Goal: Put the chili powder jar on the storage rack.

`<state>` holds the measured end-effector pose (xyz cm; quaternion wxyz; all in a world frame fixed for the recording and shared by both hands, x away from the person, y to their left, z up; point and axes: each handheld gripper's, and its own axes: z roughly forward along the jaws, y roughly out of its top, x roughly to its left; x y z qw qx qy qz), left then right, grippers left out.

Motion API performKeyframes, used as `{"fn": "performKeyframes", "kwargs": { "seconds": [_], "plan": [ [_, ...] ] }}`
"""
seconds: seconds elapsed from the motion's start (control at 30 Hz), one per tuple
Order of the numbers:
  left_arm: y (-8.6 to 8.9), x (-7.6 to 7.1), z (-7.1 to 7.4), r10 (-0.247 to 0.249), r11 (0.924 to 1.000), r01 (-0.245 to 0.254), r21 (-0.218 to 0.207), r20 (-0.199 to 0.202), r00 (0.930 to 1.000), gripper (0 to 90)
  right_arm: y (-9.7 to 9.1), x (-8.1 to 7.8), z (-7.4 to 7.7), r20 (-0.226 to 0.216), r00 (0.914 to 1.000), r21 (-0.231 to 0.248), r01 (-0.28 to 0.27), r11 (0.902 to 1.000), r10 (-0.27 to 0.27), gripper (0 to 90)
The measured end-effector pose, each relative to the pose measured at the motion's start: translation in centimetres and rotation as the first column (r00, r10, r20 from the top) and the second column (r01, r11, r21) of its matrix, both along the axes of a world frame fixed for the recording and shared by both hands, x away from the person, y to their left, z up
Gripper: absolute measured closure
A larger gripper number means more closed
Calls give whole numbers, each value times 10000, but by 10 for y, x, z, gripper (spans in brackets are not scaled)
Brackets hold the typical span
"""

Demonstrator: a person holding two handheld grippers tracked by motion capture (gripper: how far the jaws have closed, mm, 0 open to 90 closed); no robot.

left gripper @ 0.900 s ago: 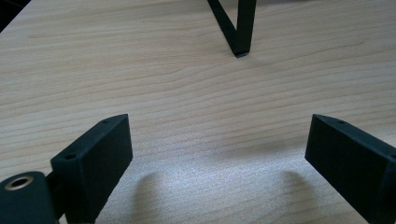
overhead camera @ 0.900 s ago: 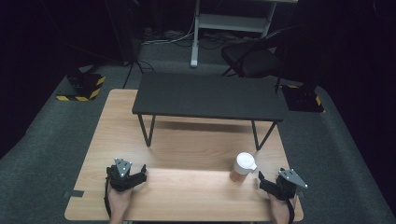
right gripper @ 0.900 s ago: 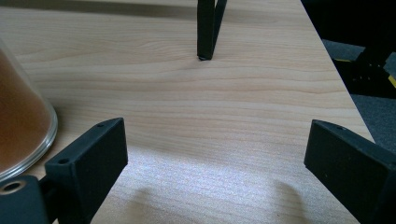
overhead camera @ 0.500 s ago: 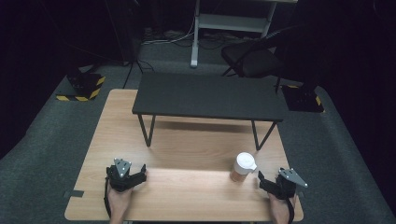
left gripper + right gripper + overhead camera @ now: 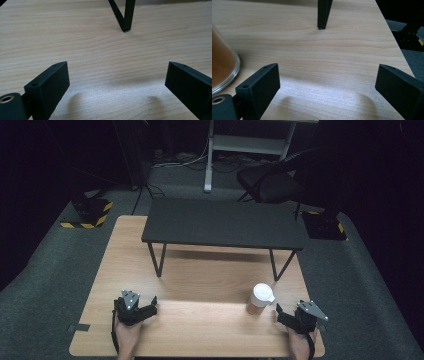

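A clear cup [image 5: 260, 300] with a white lid and brown contents stands on the wooden table [image 5: 200, 280] near its front right. The same cup [image 5: 222, 67] fills the left edge of the right gripper view. My right gripper [image 5: 284, 314] rests low on the table just right of the cup, jaws wide apart, nothing between them. The right gripper [image 5: 327, 85] looks along bare wood. My left gripper [image 5: 148, 306] sits at the front left, open and empty. From the left gripper [image 5: 116, 82] I see plain tabletop ahead.
A low black bench-like stand [image 5: 225, 222] spans the back half of the table on thin black legs [image 5: 123, 15]. One leg [image 5: 323, 13] lies ahead of the right gripper. Beyond the table edge are grey carpet, a chair [image 5: 270, 182] and yellow-black striped bases [image 5: 87, 212].
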<state>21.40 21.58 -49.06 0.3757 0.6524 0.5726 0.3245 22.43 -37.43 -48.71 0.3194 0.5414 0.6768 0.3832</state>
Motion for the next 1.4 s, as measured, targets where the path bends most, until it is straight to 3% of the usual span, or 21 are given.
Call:
{"fn": "performKeyframes", "kwargs": {
  "seconds": [0.4, 0.57, 0.73, 0.93, 0.97, 1.0, 1.07, 1.2, 1.4],
  "plan": [
    [1, 2, 1, -28, 10000, 27, -64, -141, 9999, 55, -1, -1, 3, -99, 9995, -189, -292, 9994, 290, 59],
    [1, 3, 1, -87, 9999, 85, -85, -178, 9998, 55, -3, -6, 7, -258, 9963, -393, -835, 9957, 825, 54],
    [2, 4, 2, -125, 9999, 122, -107, -230, 9997, 57, -5, -15, 9, -260, 9898, -258, -1405, 9897, 1399, 52],
    [2, 4, 2, -168, 9998, 166, -108, -217, 9996, 58, 0, -24, 12, -176, 9792, -112, -2023, 9793, 2021, 50],
    [2, 4, 2, -181, 9998, 178, -117, -223, 9996, 58, 3, -25, 12, -246, 9725, -40, -2319, 9727, 2317, 48],
    [2, 4, 2, -181, 9998, 178, -117, -223, 9996, 59, 3, -25, 12, -246, 9725, -40, -2319, 9727, 2317, 48],
    [3, 4, 2, -198, 9997, 195, -126, -228, 9995, 59, 11, -24, 13, -396, 9603, -8, -2765, 9610, 2763, 45],
    [3, 3, 2, -208, 9997, 205, -137, -219, 9995, 59, 19, -22, 15, -366, 9482, 9, -3158, 9488, 3156, 41],
    [3, 3, 2, -226, 9996, 223, -151, -205, 9995, 59, 29, -16, 19, -34, 9426, 81, -3339, 9426, 3339, 32]
  ]
}}
